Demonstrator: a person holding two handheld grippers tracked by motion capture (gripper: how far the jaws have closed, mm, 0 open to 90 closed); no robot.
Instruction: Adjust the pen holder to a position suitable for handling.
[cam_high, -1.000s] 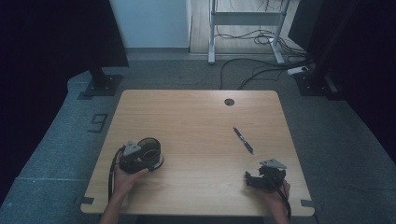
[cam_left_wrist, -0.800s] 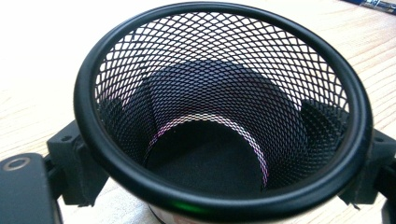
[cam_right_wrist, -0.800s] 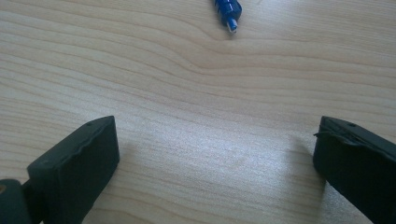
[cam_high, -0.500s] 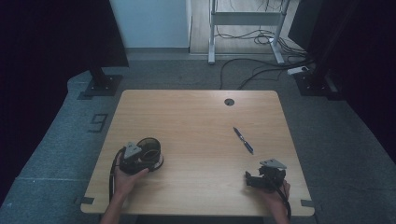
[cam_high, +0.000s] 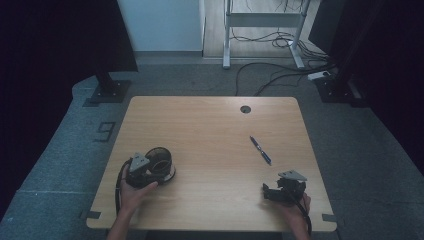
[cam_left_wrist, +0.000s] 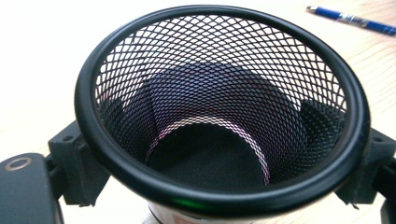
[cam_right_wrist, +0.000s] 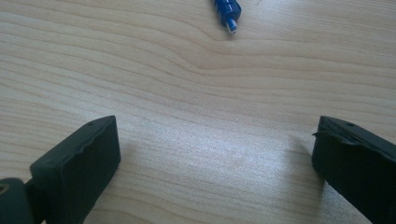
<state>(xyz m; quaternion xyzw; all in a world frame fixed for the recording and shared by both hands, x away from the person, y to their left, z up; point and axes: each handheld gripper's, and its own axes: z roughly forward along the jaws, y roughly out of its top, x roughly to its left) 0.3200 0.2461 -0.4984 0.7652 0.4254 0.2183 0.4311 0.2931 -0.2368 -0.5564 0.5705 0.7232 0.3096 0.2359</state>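
Your left tool (cam_high: 150, 169) grips the round black wire-mesh cup (cam_left_wrist: 219, 112) on the wooden tabletop (cam_high: 210, 130). Your right tool (cam_right_wrist: 215, 163) sits wide open, empty. Next, I think, grab the blue pen (cam_high: 260, 150).

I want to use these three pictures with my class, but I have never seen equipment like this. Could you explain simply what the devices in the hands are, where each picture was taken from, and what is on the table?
A person sits at a wooden table and holds a hand-operated gripper in each hand; there is no robot arm. Each gripper has two black jaws and carries its own small camera.

The high view looks down from above the table. The left gripper and right gripper are near the person's edge.

The left gripper view looks along that gripper's jaws, which press on both sides of a black mesh cup. The cup is empty.

The right gripper view shows that gripper's jaws spread apart over bare wood, holding nothing.

A blue pen lies loose on the table, ahead of the right gripper.
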